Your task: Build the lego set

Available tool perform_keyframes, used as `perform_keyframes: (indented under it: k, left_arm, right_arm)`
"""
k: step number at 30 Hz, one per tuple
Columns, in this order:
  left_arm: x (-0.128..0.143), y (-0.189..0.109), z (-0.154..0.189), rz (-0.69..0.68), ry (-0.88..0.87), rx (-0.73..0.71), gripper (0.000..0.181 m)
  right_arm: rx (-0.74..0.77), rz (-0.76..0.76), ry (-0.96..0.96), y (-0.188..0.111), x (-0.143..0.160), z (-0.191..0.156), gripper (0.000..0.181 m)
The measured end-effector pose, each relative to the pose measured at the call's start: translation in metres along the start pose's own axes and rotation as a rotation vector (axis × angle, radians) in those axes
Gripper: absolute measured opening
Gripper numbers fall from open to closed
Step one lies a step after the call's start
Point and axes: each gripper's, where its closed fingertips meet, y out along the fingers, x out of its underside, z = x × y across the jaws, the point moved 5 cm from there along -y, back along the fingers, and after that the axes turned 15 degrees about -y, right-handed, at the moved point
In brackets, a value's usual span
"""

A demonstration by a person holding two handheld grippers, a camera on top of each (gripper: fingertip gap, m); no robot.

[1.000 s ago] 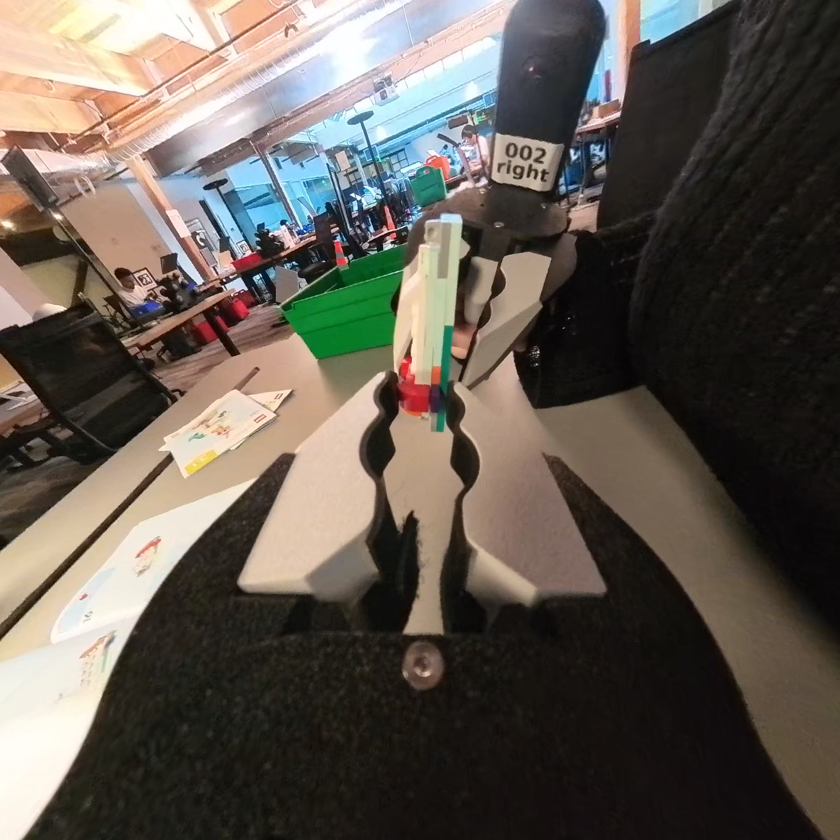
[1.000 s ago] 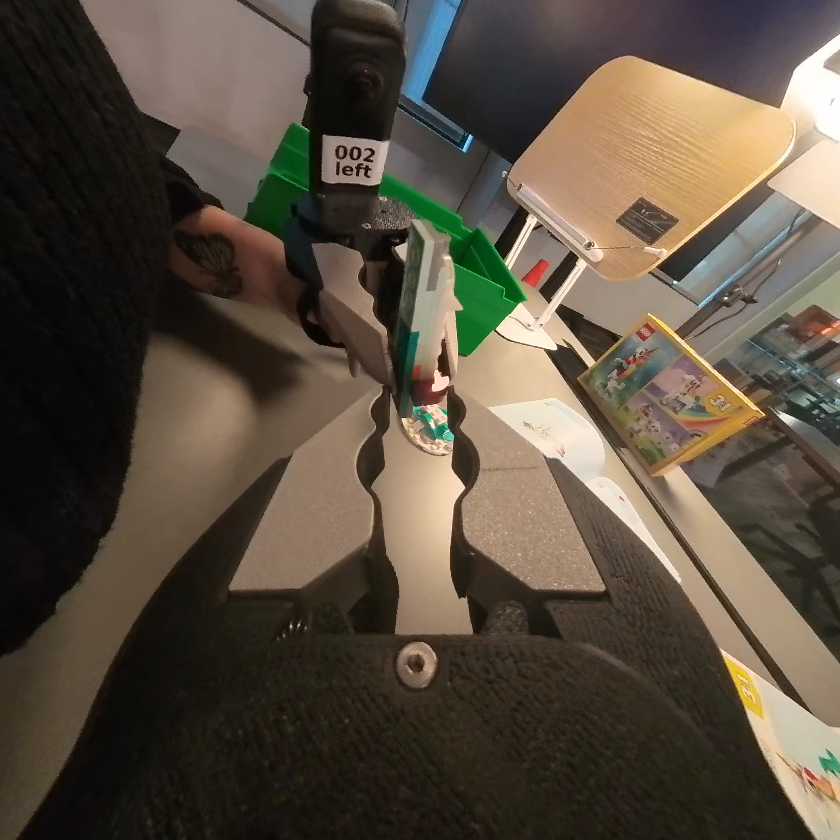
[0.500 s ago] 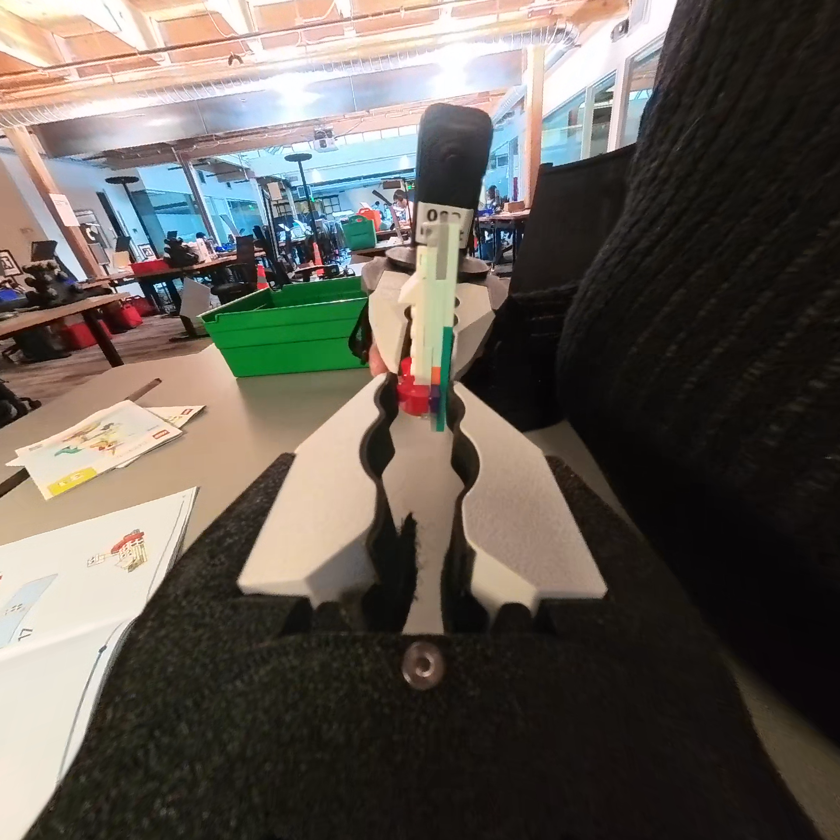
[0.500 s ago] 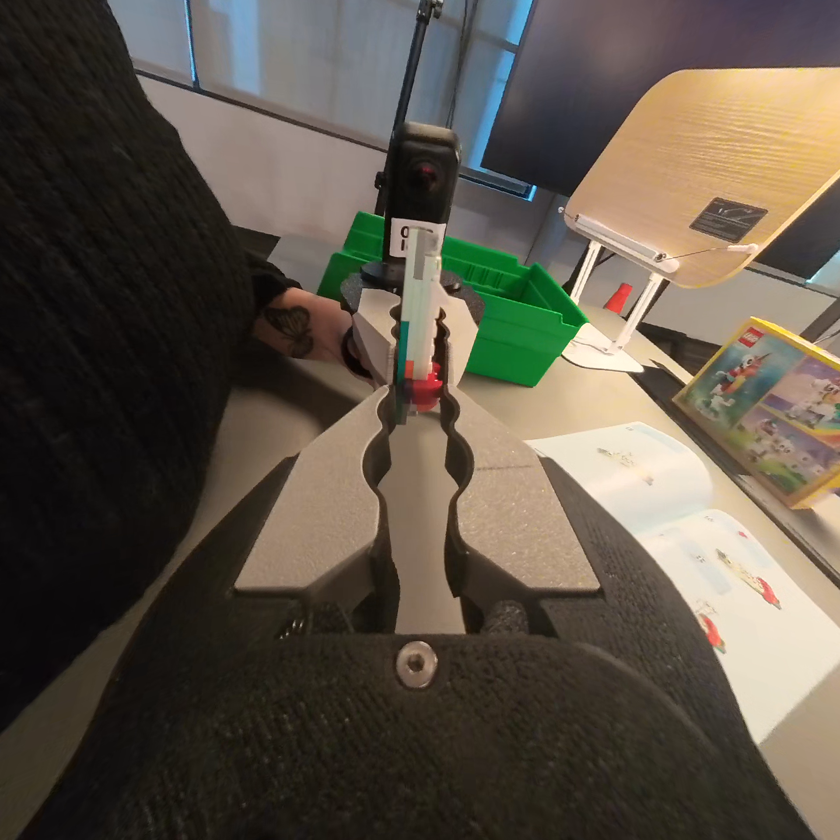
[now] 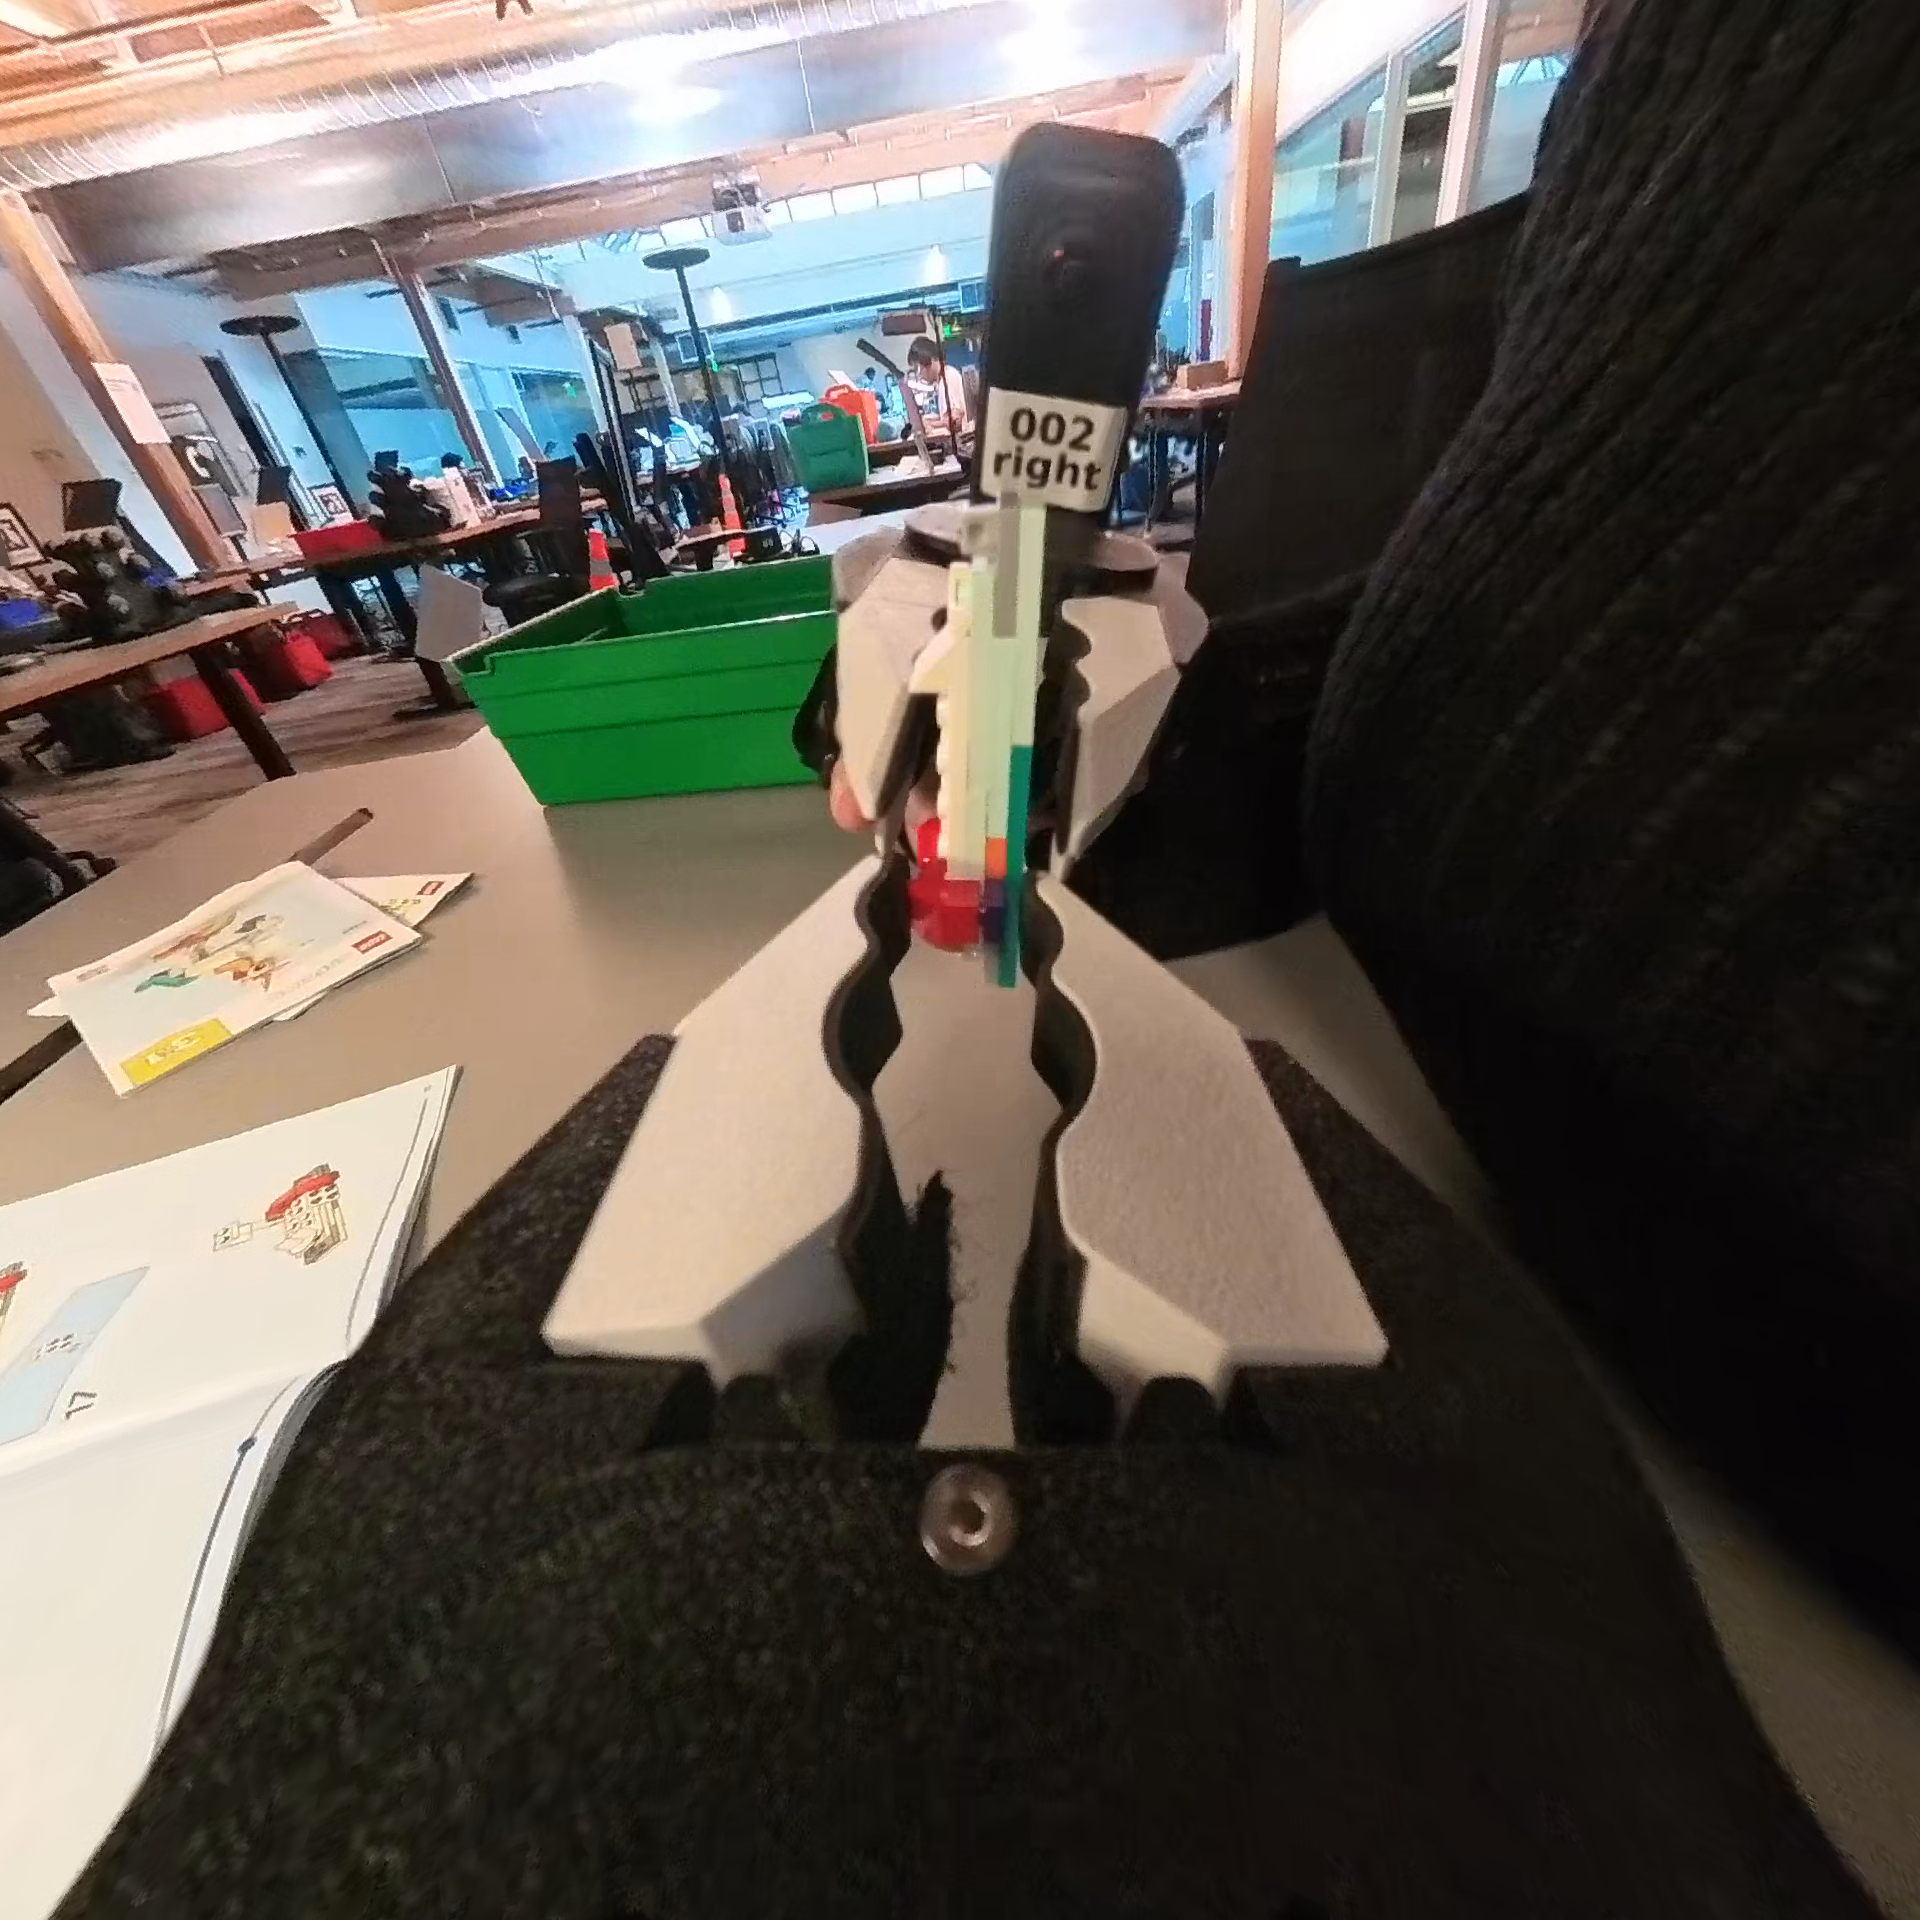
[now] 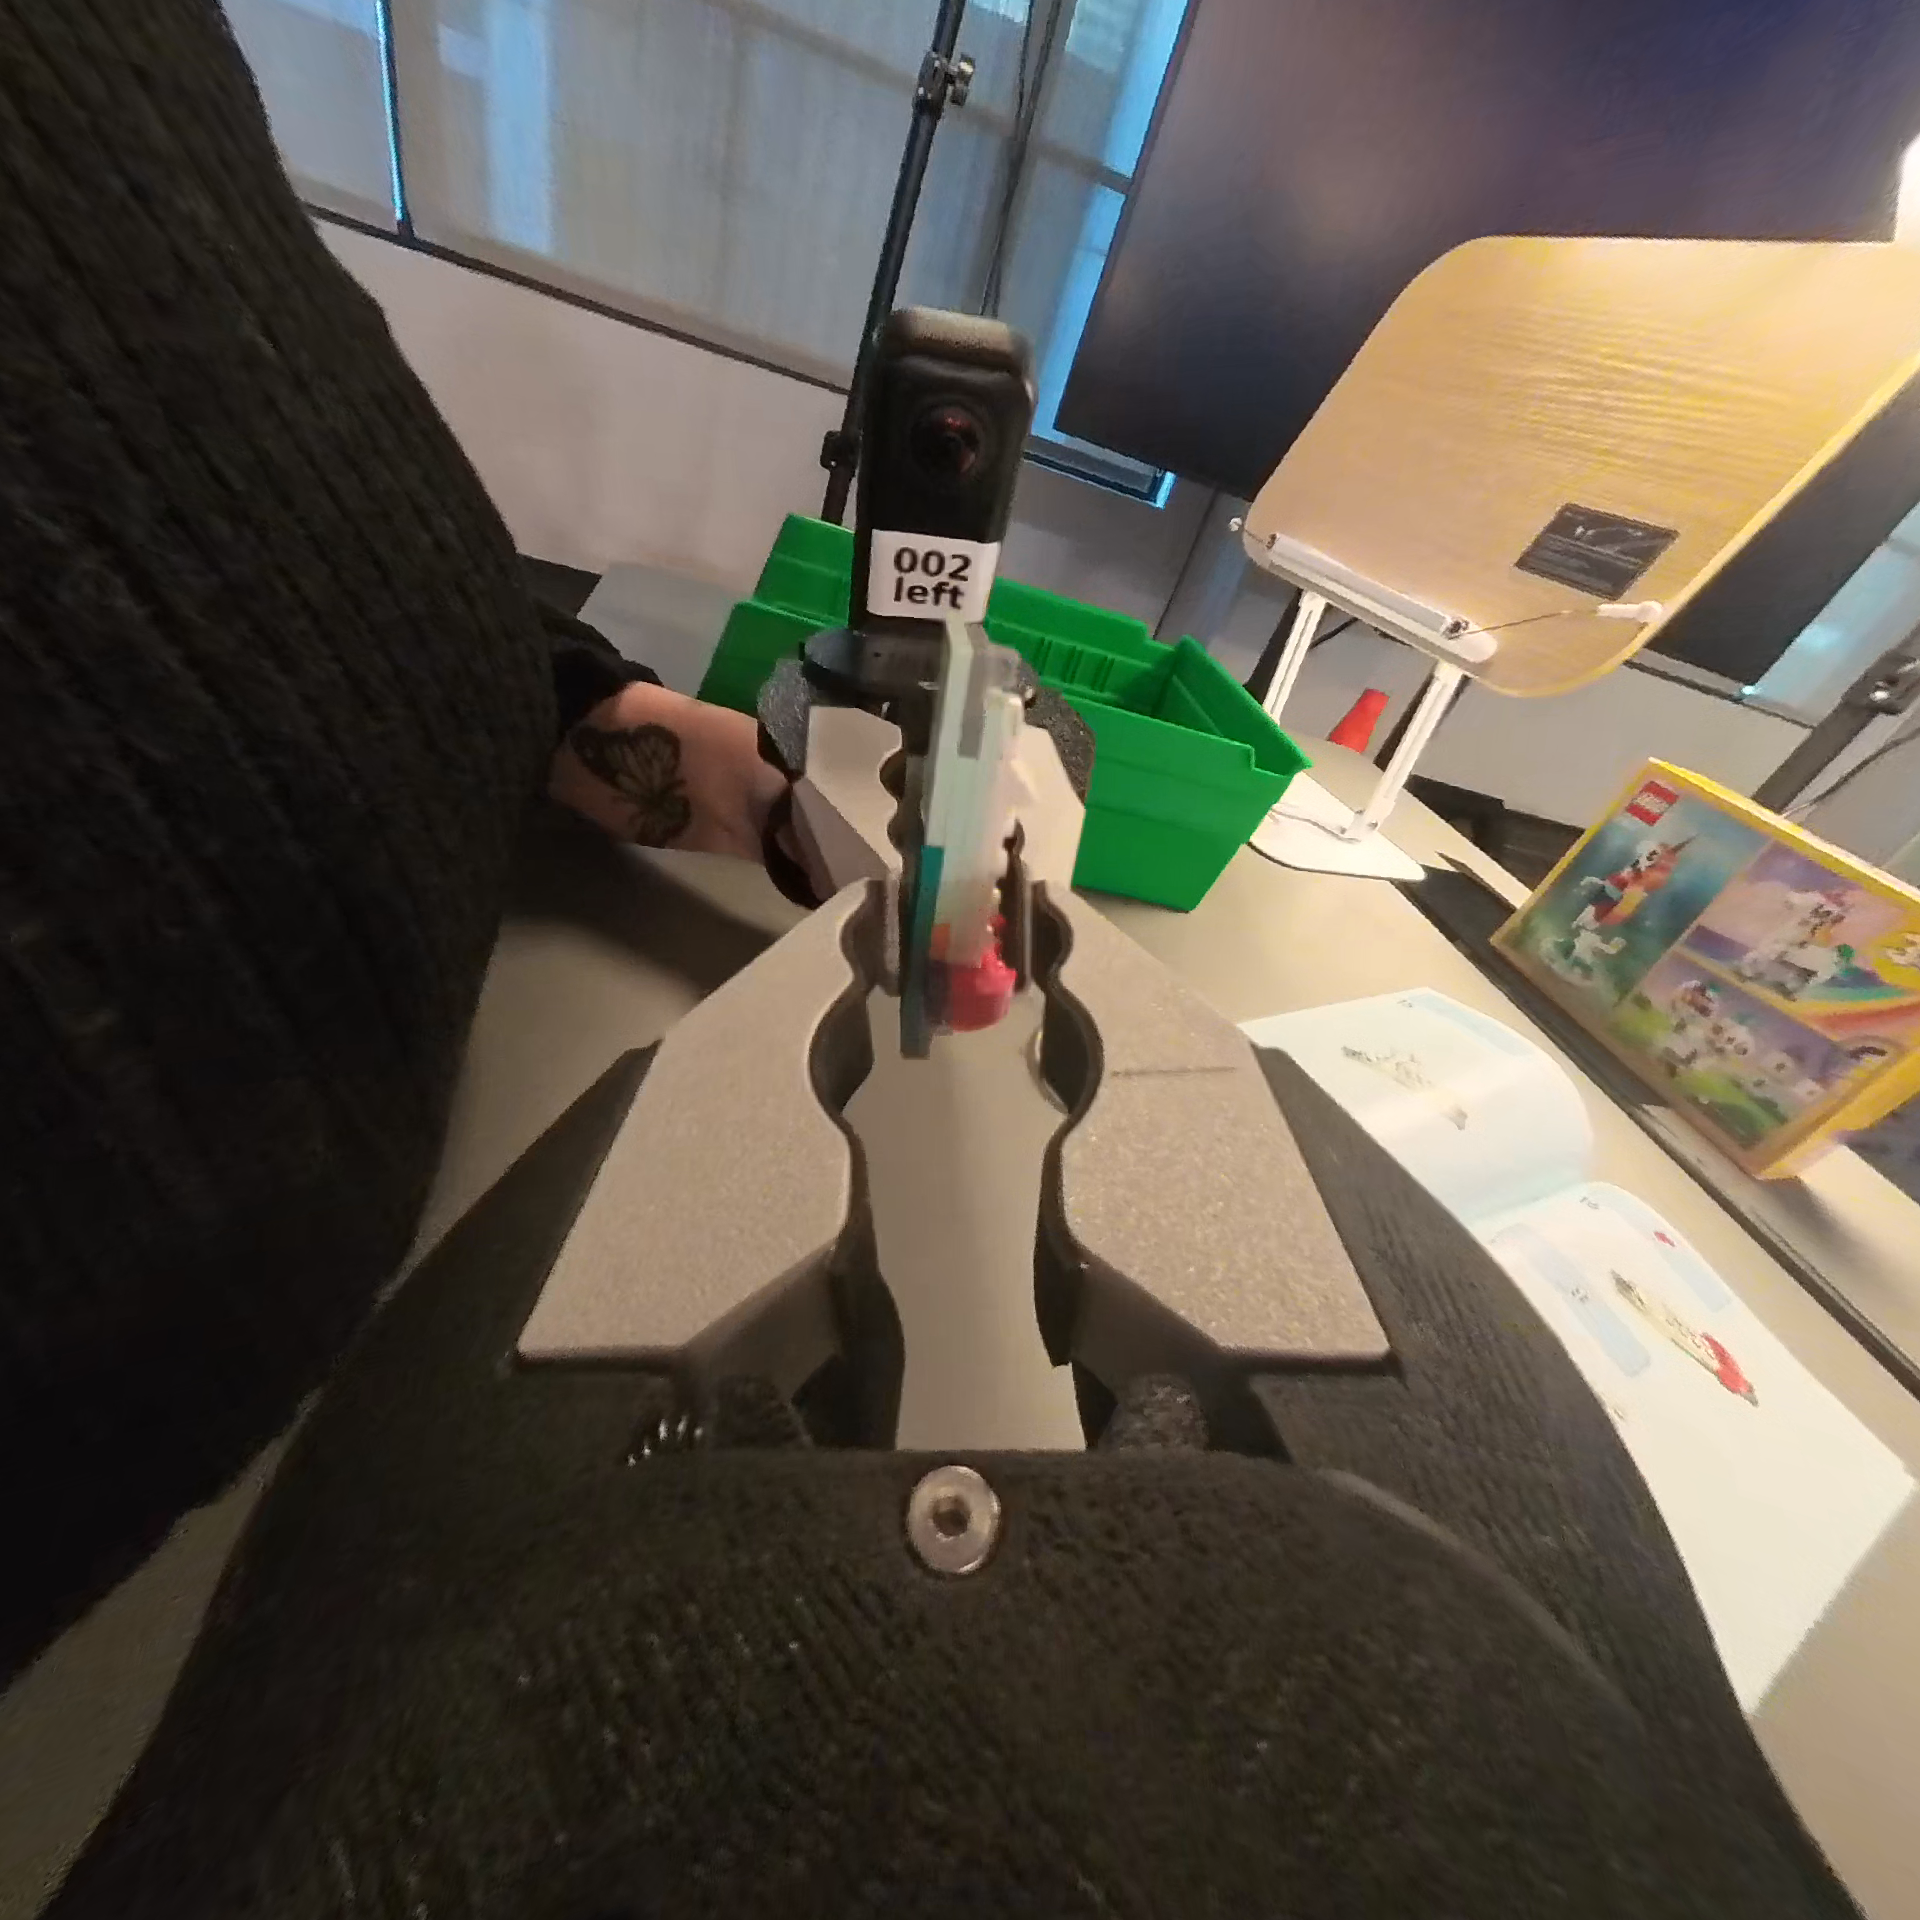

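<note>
Lego assembly (image 5: 985, 748) of white, teal and red bricks stands upright, clamped between left gripper (image 5: 961, 914) and right gripper (image 6: 951, 914) above the grey tabletop (image 5: 582, 873).

Printed white label (image 5: 1049, 457) noted on black camera (image 5: 1081, 260); similar white sticker (image 6: 932, 579) on other camera (image 6: 951, 436). Page number on open booklet (image 5: 208, 1247); brand logo on yellow box (image 6: 1714, 935).
</note>
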Motion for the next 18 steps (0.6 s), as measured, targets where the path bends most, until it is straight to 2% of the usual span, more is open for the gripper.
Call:
perform_keyframes:
  k: [2,8,14,18]
  left_arm:
    - [0.001,0.001,0.000,-0.021,0.014,-0.011,0.018]
    - [-0.002,0.003,0.003,-0.022,0.056,-0.028,0.019]
    - [-0.014,-0.004,0.004,0.065,0.069,-0.049,0.028]
    - [-0.015,-0.008,0.005,0.064,0.061,-0.030,0.028]
  right_arm:
    - [-0.001,0.006,-0.016,0.001,-0.001,-0.001,0.014]
    - [-0.010,0.028,-0.045,-0.001,-0.005,-0.002,0.012]
    - [0.011,0.043,-0.065,-0.004,-0.011,0.001,0.012]
    - [0.016,0.057,-0.058,-0.006,-0.013,0.002,0.012]
